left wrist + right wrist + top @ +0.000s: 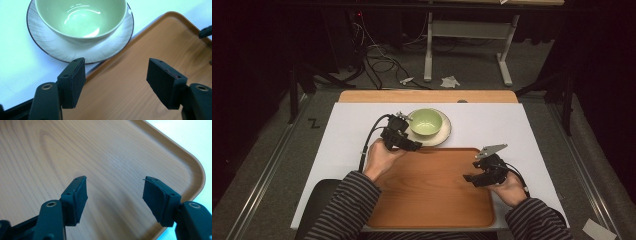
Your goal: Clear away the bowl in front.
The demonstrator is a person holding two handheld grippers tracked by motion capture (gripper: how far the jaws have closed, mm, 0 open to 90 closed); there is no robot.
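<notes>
A light green bowl (426, 121) sits on a white plate (445, 131) with a dark rim, just beyond the far edge of a wooden tray (432, 200). My left gripper (408, 142) hovers open at the tray's far left corner, close to the plate's near edge. In the left gripper view the bowl (80, 18) and plate (75, 52) lie just ahead of the open left gripper (116, 75), nothing between the pads. My right gripper (470, 179) is open above the tray's right part. In the right gripper view the right gripper (115, 192) stands over bare tray wood (75, 150).
The tray rests on a white sheet (352, 130) over a wooden table (427, 96). Beyond the table are a grey floor, cables (382, 60) and a white desk frame (467, 45). The tray's right rim (192, 162) curves near the white sheet.
</notes>
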